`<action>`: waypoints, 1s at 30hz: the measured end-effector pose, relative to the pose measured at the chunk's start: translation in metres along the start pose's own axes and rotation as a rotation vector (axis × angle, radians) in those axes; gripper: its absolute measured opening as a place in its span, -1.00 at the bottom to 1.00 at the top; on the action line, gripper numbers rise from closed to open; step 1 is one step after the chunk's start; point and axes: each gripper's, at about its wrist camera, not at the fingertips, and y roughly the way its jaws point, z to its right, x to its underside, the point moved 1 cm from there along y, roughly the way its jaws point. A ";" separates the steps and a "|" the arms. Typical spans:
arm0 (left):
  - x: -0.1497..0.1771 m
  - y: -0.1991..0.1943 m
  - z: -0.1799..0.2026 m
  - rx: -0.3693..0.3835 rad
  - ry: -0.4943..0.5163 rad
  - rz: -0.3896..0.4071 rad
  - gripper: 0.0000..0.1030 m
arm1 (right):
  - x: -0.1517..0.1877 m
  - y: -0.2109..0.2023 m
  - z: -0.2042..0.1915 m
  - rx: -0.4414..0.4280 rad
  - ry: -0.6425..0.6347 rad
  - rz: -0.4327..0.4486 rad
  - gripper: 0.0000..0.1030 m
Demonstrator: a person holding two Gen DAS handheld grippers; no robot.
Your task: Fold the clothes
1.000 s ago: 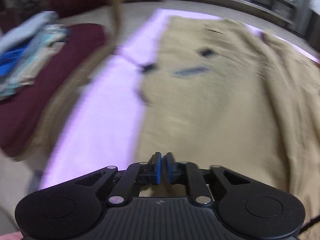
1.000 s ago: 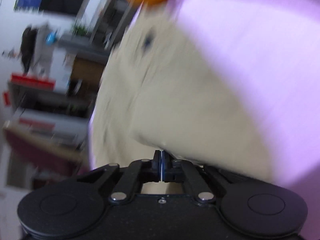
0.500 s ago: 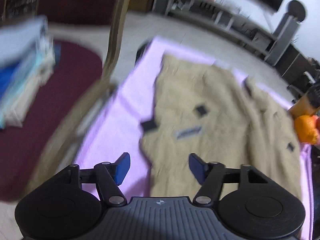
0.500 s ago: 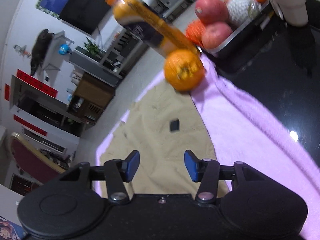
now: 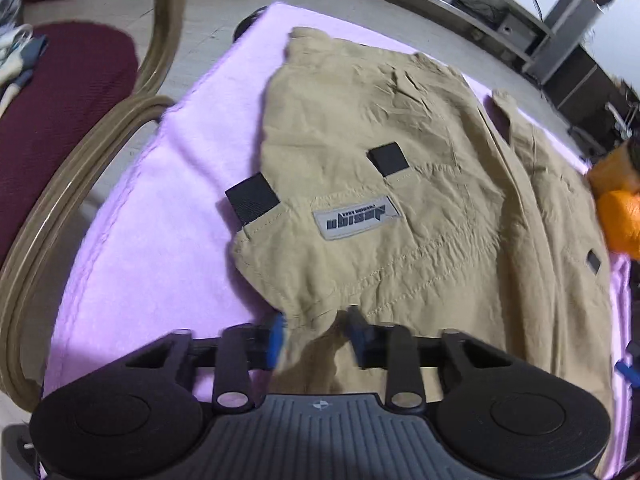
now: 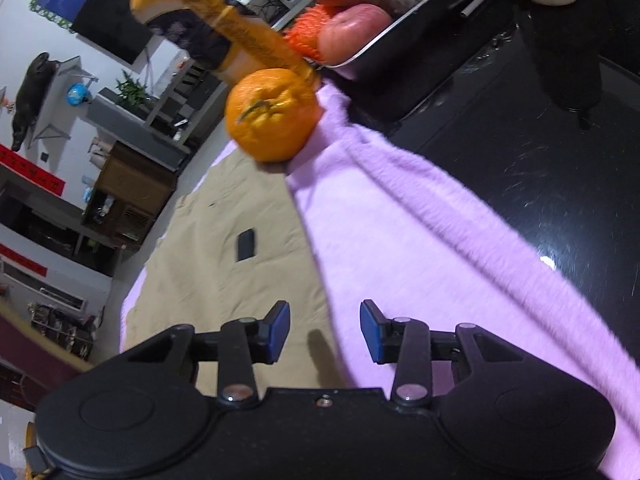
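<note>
Tan trousers [image 5: 400, 184] lie folded on a pink towel [image 5: 168, 216], with a grey label [image 5: 356, 222] and black belt tabs facing up. My left gripper [image 5: 316, 336] is open, its blue pads on either side of the near waist edge of the trousers. My right gripper [image 6: 324, 330] is open and empty above the right edge of the trousers [image 6: 224, 264], where the cloth meets the pink towel [image 6: 420, 248].
A chair with a maroon seat [image 5: 52, 92] and tan frame stands left of the table. An orange [image 6: 272, 114], an orange bottle [image 6: 216, 28] and a tray of apples [image 6: 352, 28] sit at the far right edge. Black tabletop [image 6: 540, 152] lies right of the towel.
Both grippers were shut on the trousers one second ago and have let go and opened. The left gripper has since narrowed around the near waist edge.
</note>
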 end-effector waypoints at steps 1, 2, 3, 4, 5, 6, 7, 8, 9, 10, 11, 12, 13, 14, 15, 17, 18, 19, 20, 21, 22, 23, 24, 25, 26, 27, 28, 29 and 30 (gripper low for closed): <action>0.001 0.000 0.005 -0.010 0.023 0.009 -0.78 | -0.003 0.006 0.000 0.003 -0.007 -0.012 -0.28; 0.002 -0.001 0.009 -0.025 0.045 0.023 -0.79 | -0.005 0.012 -0.002 0.005 -0.020 -0.021 -0.31; 0.003 -0.003 0.013 -0.041 0.066 0.038 -0.83 | -0.006 0.017 -0.005 0.007 -0.041 -0.025 -0.34; 0.005 -0.006 0.016 -0.063 0.081 0.051 -0.83 | -0.008 0.022 -0.010 0.012 -0.067 -0.020 -0.34; 0.005 -0.008 0.017 -0.085 0.081 0.062 -0.83 | -0.009 0.026 -0.016 0.020 -0.094 -0.012 -0.34; 0.005 -0.010 0.016 -0.100 0.072 0.071 -0.83 | -0.011 0.030 -0.022 0.033 -0.122 -0.004 -0.34; 0.006 -0.012 0.016 -0.114 0.065 0.079 -0.83 | -0.012 0.034 -0.028 0.048 -0.150 0.003 -0.35; 0.006 -0.015 0.015 -0.134 0.062 0.093 -0.84 | -0.013 0.038 -0.034 0.065 -0.178 0.007 -0.40; 0.007 -0.017 0.015 -0.156 0.060 0.108 -0.84 | -0.013 0.041 -0.040 0.087 -0.212 0.009 -0.73; 0.008 -0.020 0.016 -0.177 0.059 0.121 -0.84 | -0.011 0.043 -0.048 0.121 -0.266 0.023 -0.82; 0.009 -0.023 0.017 -0.197 0.059 0.135 -0.84 | -0.008 0.042 -0.056 0.162 -0.333 0.049 -0.86; 0.011 -0.026 0.019 -0.214 0.056 0.143 -0.83 | -0.005 0.039 -0.064 0.207 -0.397 0.089 -0.88; 0.011 -0.026 0.019 -0.239 0.055 0.141 -0.83 | -0.001 0.034 -0.069 0.252 -0.440 0.135 -0.89; 0.011 -0.026 0.019 -0.266 0.055 0.137 -0.83 | 0.001 0.030 -0.072 0.292 -0.465 0.175 -0.89; 0.011 -0.026 0.019 -0.293 0.054 0.133 -0.82 | 0.002 0.028 -0.072 0.327 -0.475 0.197 -0.89; 0.012 -0.019 0.018 -0.307 0.057 0.093 -0.78 | 0.000 0.033 -0.065 0.364 -0.462 0.163 -0.89; 0.013 -0.018 0.020 -0.314 0.070 0.084 -0.71 | -0.001 0.036 -0.062 0.373 -0.458 0.142 -0.87; 0.013 -0.020 0.020 -0.315 0.075 0.088 -0.66 | -0.002 0.033 -0.061 0.366 -0.447 0.130 -0.83; 0.013 -0.023 0.020 -0.315 0.079 0.094 -0.63 | -0.003 0.025 -0.062 0.351 -0.427 0.124 -0.81; 0.014 -0.026 0.019 -0.315 0.082 0.100 -0.55 | -0.004 0.017 -0.063 0.335 -0.407 0.119 -0.71; 0.015 -0.032 0.018 -0.301 0.064 0.111 -0.54 | -0.005 0.009 -0.064 0.320 -0.387 0.114 -0.66; 0.016 -0.039 0.016 -0.285 0.042 0.123 -0.54 | -0.005 0.001 -0.064 0.305 -0.366 0.108 -0.58; 0.021 -0.050 0.015 -0.258 0.024 0.141 -0.53 | -0.005 -0.010 -0.066 0.278 -0.344 0.097 -0.37; 0.026 -0.061 0.015 -0.229 0.007 0.159 -0.53 | -0.003 -0.025 -0.067 0.242 -0.320 0.082 -0.20; 0.031 -0.072 0.014 -0.201 -0.011 0.178 -0.53 | 0.001 -0.040 -0.068 0.201 -0.297 0.063 -0.16; 0.038 -0.084 0.015 -0.163 -0.015 0.204 -0.54 | 0.005 -0.053 -0.070 0.159 -0.280 0.041 -0.15; 0.047 -0.095 0.017 -0.123 -0.008 0.224 -0.49 | 0.011 -0.066 -0.072 0.123 -0.270 0.020 -0.10; 0.056 -0.106 0.019 -0.083 0.001 0.243 -0.45 | 0.019 -0.078 -0.073 0.094 -0.270 0.002 -0.04; 0.067 -0.113 0.021 -0.054 0.004 0.246 -0.35 | 0.027 -0.089 -0.075 0.069 -0.275 -0.014 0.13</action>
